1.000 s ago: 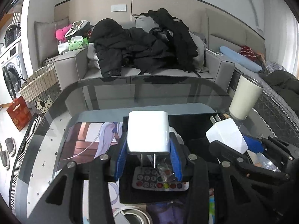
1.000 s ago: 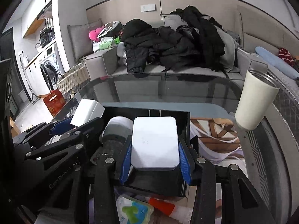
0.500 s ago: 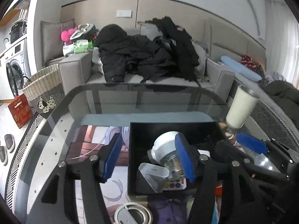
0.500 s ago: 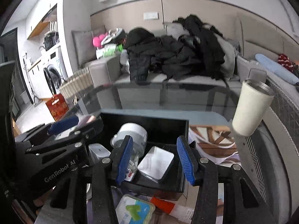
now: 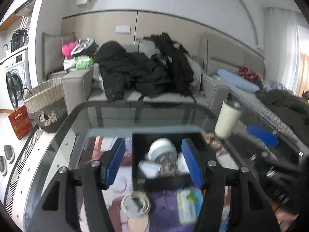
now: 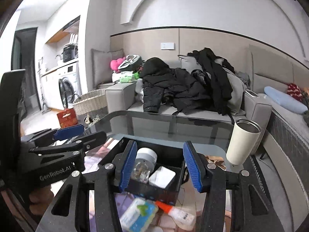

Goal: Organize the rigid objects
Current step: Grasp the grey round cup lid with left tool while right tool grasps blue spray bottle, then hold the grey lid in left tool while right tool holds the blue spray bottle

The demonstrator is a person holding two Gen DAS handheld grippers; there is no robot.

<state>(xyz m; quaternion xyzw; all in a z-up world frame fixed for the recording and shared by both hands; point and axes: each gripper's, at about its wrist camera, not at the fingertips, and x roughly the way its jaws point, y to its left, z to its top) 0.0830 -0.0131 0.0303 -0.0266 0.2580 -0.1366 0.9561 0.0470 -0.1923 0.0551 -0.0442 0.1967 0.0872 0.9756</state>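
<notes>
glass table (image 6: 193, 123): far edge bare at 12 o'clock | black box (image 6: 173, 152): centre, holding jar (image 6: 143, 161) and white charger (image 6: 162, 176) | cup (image 6: 243, 145): 2 o'clock, near rim | left gripper (image 5: 153, 166): jaws spread, empty | right gripper (image 6: 159, 166): jaws spread, empty, above box | glue tube (image 6: 177, 212): 6 o'clock

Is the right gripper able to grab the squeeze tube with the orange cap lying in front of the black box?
Probably yes. The right gripper is open and empty, and the tube with the orange cap lies uncovered on the table just below it, beside the blue and green packet. Nothing blocks it.
</notes>
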